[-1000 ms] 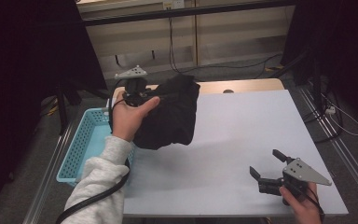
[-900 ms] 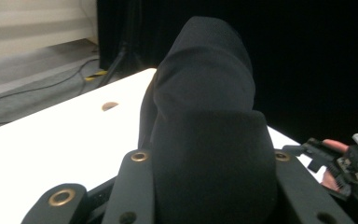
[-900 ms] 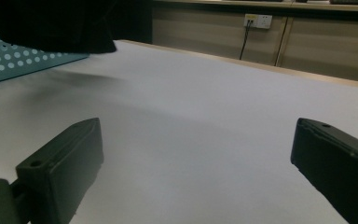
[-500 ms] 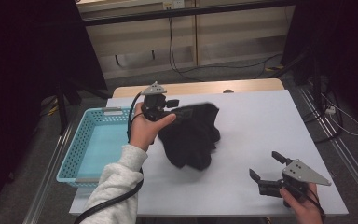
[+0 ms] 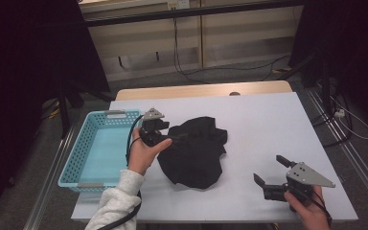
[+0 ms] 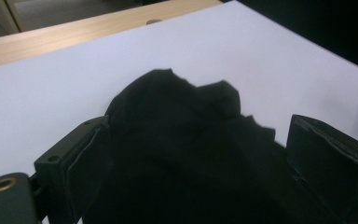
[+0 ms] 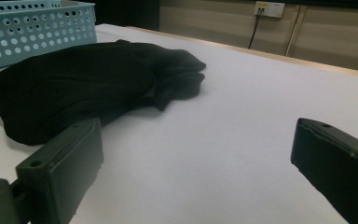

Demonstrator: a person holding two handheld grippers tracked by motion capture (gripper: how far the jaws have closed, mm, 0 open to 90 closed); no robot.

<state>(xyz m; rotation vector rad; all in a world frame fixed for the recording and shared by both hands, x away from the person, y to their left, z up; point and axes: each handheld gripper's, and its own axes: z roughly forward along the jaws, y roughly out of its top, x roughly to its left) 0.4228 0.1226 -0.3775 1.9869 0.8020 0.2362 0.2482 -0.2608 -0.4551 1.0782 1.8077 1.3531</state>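
A crumpled black cloth [image 5: 196, 151] lies on the white table [image 5: 273, 120], just right of the blue basket. My left gripper [image 5: 173, 137] sits low at the cloth's left edge. In the left gripper view its jaws stand wide apart, open, and the cloth [image 6: 177, 140] lies heaped between them. My right gripper [image 5: 270, 170] rests open near the table's front right, with nothing between its jaws. In the right gripper view [image 7: 198, 140] it faces the cloth [image 7: 84, 84] across bare table.
A light blue perforated basket [image 5: 76, 148] stands at the table's left edge, and its wall [image 7: 37, 28] shows behind the cloth in the right gripper view. A wooden strip [image 5: 196, 91] runs along the table's far edge. Cables trail on the floor beyond.
My left gripper swung the hanging cloth rightward from beside the basket, lowered it onto the table and let it go. The right gripper has stayed in place.
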